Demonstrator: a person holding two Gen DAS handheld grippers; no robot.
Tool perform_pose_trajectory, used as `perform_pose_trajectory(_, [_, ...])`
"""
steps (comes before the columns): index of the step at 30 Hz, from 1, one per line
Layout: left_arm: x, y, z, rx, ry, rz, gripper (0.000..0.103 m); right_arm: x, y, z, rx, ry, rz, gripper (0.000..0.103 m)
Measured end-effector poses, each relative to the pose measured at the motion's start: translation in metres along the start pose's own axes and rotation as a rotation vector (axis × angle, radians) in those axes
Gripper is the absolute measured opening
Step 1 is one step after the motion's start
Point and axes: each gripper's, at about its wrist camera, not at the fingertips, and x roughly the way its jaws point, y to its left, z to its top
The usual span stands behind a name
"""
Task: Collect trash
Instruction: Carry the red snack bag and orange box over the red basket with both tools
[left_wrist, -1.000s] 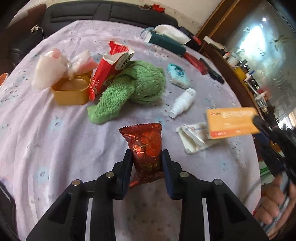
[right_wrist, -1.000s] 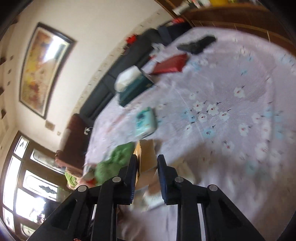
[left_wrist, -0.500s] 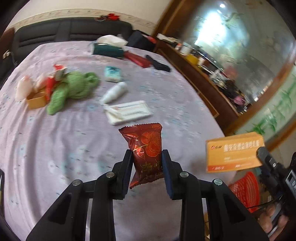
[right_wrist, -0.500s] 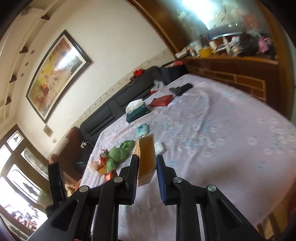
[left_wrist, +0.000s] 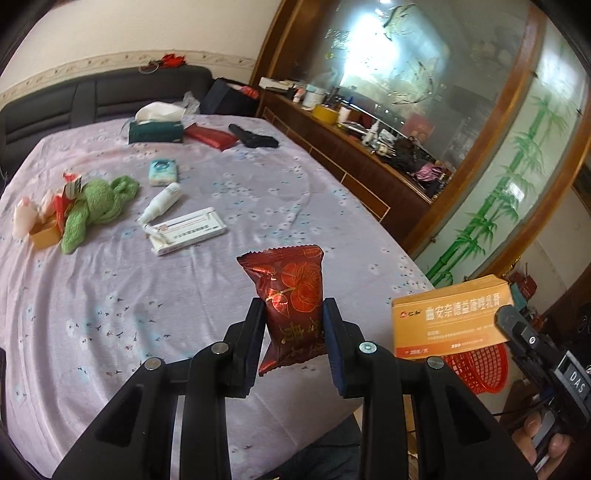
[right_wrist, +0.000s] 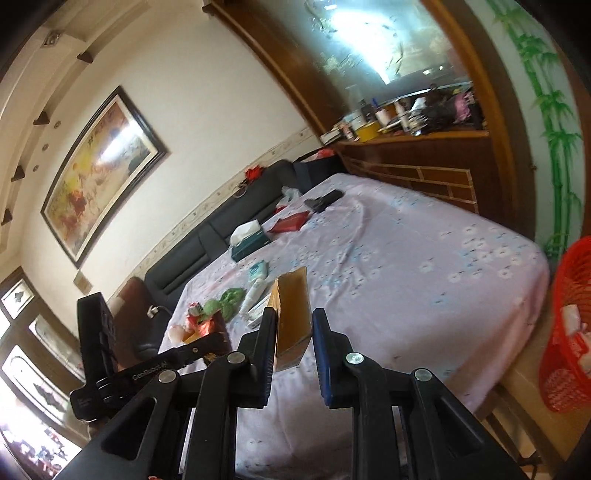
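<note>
Both hands are loaded, the left gripper (left_wrist: 293, 328) pinching a red snack wrapper (left_wrist: 290, 299) and the right gripper (right_wrist: 293, 332) an orange box (right_wrist: 291, 314), the red basket (right_wrist: 570, 332) low and nearer the right.

— What's that big surface under everything?

— A table (left_wrist: 229, 295) draped in a pale lilac cloth printed with small flowers.

— And lying on it?

— At the far end a dark green tissue box (left_wrist: 156, 131), a flat red packet (left_wrist: 210, 136) beside it, then a black object (left_wrist: 255, 138) I can't make out. Nearer, a small teal tissue pack (left_wrist: 163, 172), a white bottle (left_wrist: 162, 202) on its side, and a flat white box (left_wrist: 188, 230) just beside the bottle's tip.

— The left edge?

— A crumpled green towel (left_wrist: 96, 208), touching a torn red wrapper (left_wrist: 61, 206) and a small yellow tub (left_wrist: 45, 233).
</note>
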Motion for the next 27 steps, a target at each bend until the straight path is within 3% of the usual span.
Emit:
perform_pose_trajectory(14, [-0.031, -0.061, -0.001, 0.157, -0.075, -0.026, 0.030, -0.080, -0.011, 0.009, 0.015, -0.169, -0.086, 0.021])
perform_pose_trajectory(27, [-0.048, -0.112, 0.000, 0.265, -0.114, -0.138, 0.030, -0.150, -0.015, 0.014, 0.026, -0.313, -0.205, 0.021])
